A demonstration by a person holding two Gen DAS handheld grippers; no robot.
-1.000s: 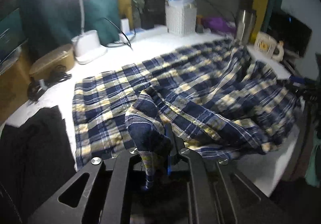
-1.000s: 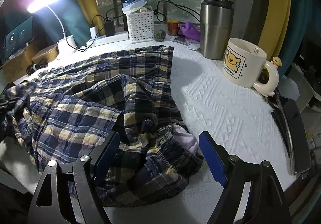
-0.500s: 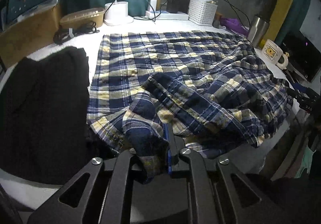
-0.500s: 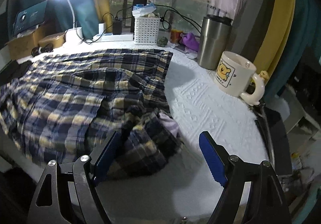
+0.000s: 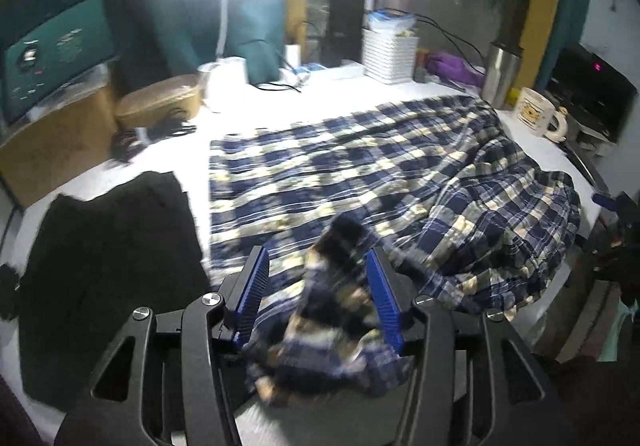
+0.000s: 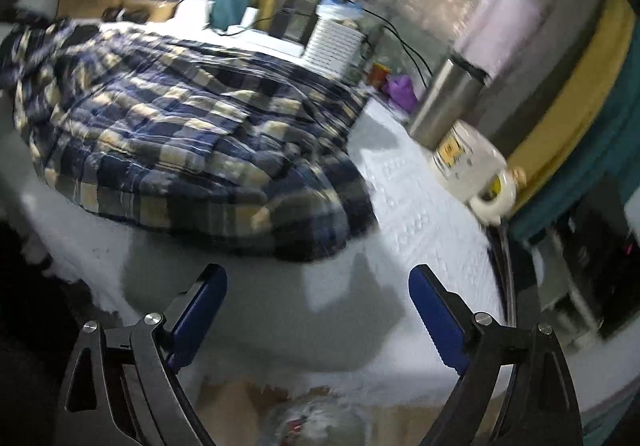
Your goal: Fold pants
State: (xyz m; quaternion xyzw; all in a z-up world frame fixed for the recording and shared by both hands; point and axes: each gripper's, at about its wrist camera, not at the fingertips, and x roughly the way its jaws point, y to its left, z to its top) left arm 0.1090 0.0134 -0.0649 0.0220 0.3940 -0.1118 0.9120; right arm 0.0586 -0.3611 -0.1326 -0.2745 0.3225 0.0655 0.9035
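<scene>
The blue, navy and cream plaid pants lie spread on the white table, bunched up at the right end. My left gripper is open at the pants' near left corner; a blurred fold of plaid cloth sits loose between its blue pads. In the right wrist view the pants lie up and left of my right gripper, which is open and empty, back from the table's near edge.
A black garment lies left of the pants. At the back stand a lit lamp, a white basket, a steel tumbler and a bear mug. A cardboard box sits below the table edge.
My left gripper has opened and let go of the pants corner, which now drops between the pads. My right gripper has pulled back off the table, still open.
</scene>
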